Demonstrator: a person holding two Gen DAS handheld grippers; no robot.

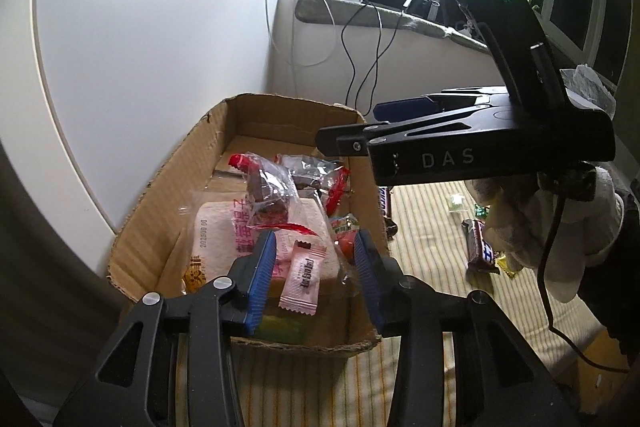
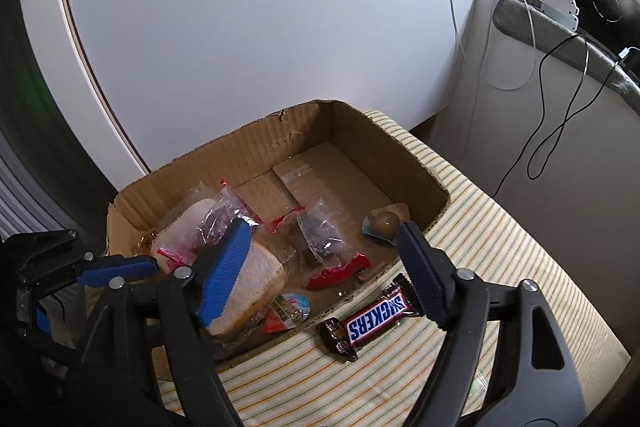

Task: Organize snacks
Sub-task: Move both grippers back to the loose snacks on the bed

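Left wrist view: the left gripper (image 1: 316, 279) hangs spread wide over the near end of the cardboard box (image 1: 168, 195), with a small pink candy sachet (image 1: 302, 277) between its pads, apparently untouched; it may snag the wrappers beneath.

Right wrist view: the right gripper (image 2: 320, 267) is released, empty. The Snickers bar (image 2: 370, 315) lies just outside the box's near wall; a low approach could catch that wall.
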